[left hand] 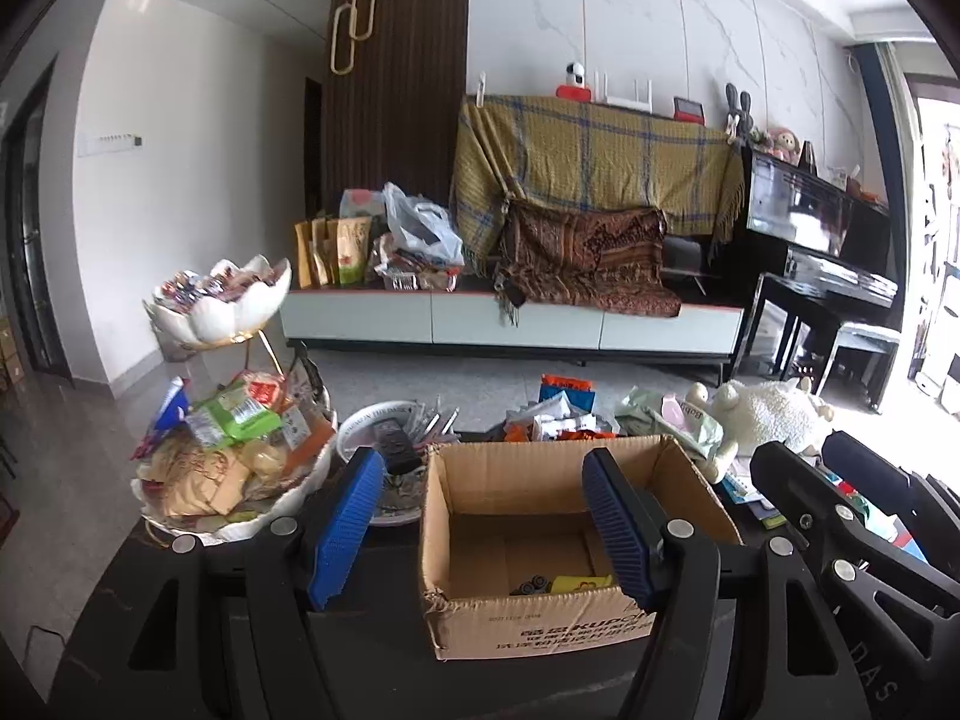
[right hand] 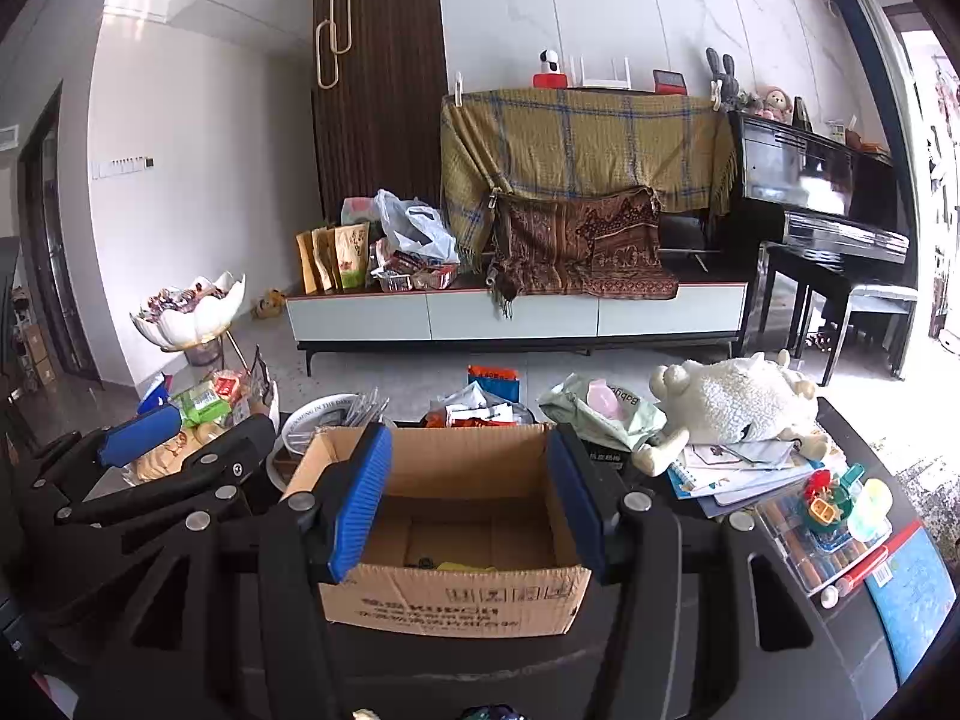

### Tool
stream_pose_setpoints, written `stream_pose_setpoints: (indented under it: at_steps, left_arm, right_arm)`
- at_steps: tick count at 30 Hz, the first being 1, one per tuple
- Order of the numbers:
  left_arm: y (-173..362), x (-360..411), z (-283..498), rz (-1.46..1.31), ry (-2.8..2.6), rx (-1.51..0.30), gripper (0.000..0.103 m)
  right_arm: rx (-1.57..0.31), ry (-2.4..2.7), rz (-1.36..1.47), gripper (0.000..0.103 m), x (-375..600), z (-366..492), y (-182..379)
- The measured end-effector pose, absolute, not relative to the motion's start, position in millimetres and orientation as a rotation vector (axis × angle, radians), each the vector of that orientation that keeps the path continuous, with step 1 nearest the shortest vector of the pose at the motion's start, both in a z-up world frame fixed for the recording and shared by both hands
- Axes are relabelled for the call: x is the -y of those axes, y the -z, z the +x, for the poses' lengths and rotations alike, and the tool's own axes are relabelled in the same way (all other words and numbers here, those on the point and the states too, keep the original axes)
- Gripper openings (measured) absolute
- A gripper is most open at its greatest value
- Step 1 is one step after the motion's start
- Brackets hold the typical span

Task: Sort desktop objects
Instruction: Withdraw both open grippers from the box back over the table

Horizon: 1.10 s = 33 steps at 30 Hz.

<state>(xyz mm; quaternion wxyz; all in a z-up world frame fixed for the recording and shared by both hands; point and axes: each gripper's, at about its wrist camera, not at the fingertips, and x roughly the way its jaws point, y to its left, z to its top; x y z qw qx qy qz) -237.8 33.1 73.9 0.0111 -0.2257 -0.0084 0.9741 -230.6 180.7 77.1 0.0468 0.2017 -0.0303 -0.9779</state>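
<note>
The cardboard box (left hand: 540, 546) sits at lower centre on the dark counter (left hand: 372, 648), small items lying inside it. The left claw (left hand: 486, 531) and right claw (right hand: 468, 501) both hang released above it, grasping nothing. A plush sheep (right hand: 732, 399) lies at right, a snack bowl (left hand: 240, 480) at left.

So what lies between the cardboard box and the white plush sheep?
A pale green wipes pack lies between the cardboard box and the plush sheep, seen best in the right wrist view.
</note>
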Motion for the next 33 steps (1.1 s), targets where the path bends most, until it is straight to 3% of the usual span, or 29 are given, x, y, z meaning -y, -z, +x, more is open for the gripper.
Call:
stream_pose_setpoints:
  at_steps: [33]
  left_arm:
    - [-93,-39,-124,-0.617,-3.059,-0.053,0.066]
  right_arm:
    - [0.131,2.984,0.551,0.052,-188,-118,-92]
